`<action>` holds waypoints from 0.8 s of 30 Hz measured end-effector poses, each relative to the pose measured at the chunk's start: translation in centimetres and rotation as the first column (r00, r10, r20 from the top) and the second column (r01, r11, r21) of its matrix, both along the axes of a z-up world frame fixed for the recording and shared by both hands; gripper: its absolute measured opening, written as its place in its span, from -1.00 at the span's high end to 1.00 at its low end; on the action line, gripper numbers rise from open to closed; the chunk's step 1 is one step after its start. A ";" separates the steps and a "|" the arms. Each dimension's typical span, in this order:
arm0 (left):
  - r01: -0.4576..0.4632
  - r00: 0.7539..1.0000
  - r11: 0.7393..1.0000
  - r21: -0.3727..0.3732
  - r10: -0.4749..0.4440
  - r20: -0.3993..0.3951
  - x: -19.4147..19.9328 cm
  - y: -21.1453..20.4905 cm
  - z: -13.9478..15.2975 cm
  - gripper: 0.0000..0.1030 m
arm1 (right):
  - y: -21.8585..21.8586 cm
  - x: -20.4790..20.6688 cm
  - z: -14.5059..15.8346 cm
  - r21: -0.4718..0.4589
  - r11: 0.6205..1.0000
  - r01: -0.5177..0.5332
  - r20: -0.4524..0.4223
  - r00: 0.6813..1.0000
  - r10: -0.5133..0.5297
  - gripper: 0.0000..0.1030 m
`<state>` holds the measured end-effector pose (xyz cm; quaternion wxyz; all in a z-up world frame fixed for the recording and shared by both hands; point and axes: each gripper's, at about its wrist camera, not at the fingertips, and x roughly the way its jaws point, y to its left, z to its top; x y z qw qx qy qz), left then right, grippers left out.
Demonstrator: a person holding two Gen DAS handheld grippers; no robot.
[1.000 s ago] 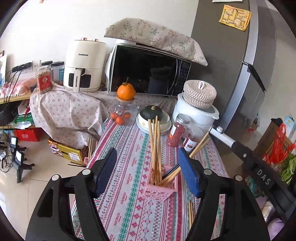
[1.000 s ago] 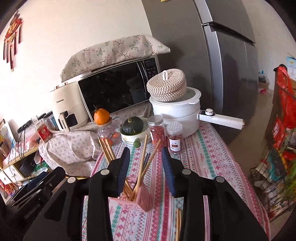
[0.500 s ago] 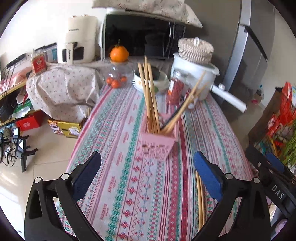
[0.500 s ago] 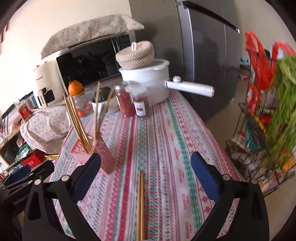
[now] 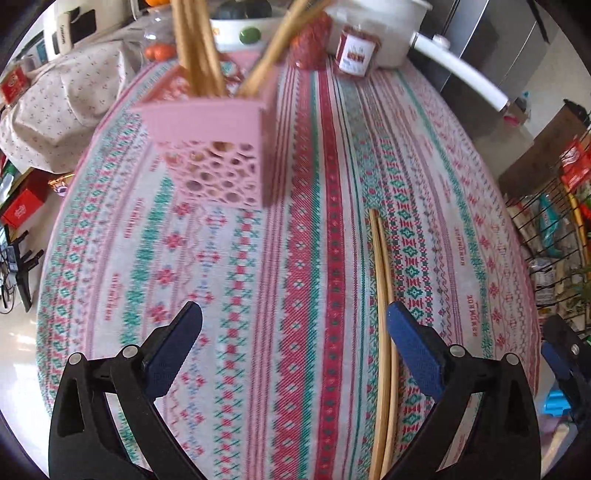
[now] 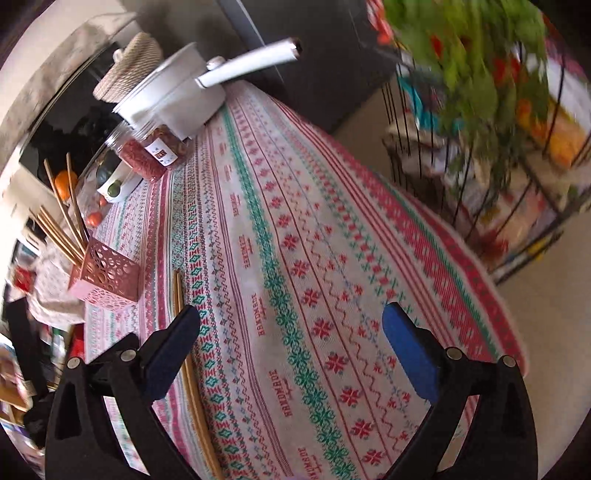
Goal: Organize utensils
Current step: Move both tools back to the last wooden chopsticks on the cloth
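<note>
A pink perforated holder (image 5: 218, 147) with several wooden chopsticks (image 5: 195, 48) upright in it stands on the patterned tablecloth (image 5: 317, 258). It also shows in the right wrist view (image 6: 107, 277). A loose pair of chopsticks (image 5: 382, 314) lies flat on the cloth, passing by the right finger of my left gripper (image 5: 293, 345). The pair also shows in the right wrist view (image 6: 184, 332), running under the left finger of my right gripper (image 6: 291, 345). Both grippers are open and empty, low over the cloth.
A white pot with a long handle (image 5: 458, 70), two jars of red contents (image 5: 354, 51) and a bowl with a dark squash (image 5: 240, 22) stand at the table's far end. A wire rack with greens (image 6: 498, 147) stands right of the table. The fridge (image 6: 332, 55) is behind.
Both grippers have opened wide and dropped low toward the tablecloth. The left one has moved closer to the pink holder and the loose chopstick pair; the right has swung to the right.
</note>
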<state>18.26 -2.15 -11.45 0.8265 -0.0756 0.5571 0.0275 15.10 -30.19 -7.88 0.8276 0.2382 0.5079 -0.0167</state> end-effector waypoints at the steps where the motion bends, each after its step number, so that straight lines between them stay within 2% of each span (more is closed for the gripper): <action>1: -0.006 1.000 1.000 0.003 0.006 -0.007 0.4 -0.2 -0.3 -0.85 | -0.3 0.1 -0.3 0.019 1.000 0.002 -0.018 1.000 -0.001 -0.87; 6: -0.073 0.997 0.996 0.043 0.074 -0.028 2.4 -0.9 -0.9 -0.77 | -1.0 0.2 -1.1 0.154 0.988 0.008 -0.070 0.998 0.003 -0.87; 10: -0.100 0.991 0.995 0.026 0.102 -0.087 3.5 -0.6 -1.9 -0.65 | -0.3 0.3 -1.0 0.255 0.966 -0.031 -0.083 0.995 0.054 -0.87; 12: -0.115 0.987 0.993 0.011 0.115 -0.114 3.7 -0.3 -2.5 -0.59 | -0.1 0.2 -0.8 0.270 0.962 -0.042 -0.081 0.994 0.066 -0.87; 19: -0.138 0.986 0.990 -0.029 0.135 -0.098 4.3 0.0 -2.3 -0.59 | -0.8 0.0 -0.8 0.284 0.959 -0.006 -0.094 0.995 0.035 -0.87; 24: -0.126 0.987 0.992 -0.027 0.123 -0.099 4.7 -0.5 -2.6 -0.59 | -1.1 0.2 -1.0 0.294 0.956 0.014 -0.105 0.994 0.018 -0.87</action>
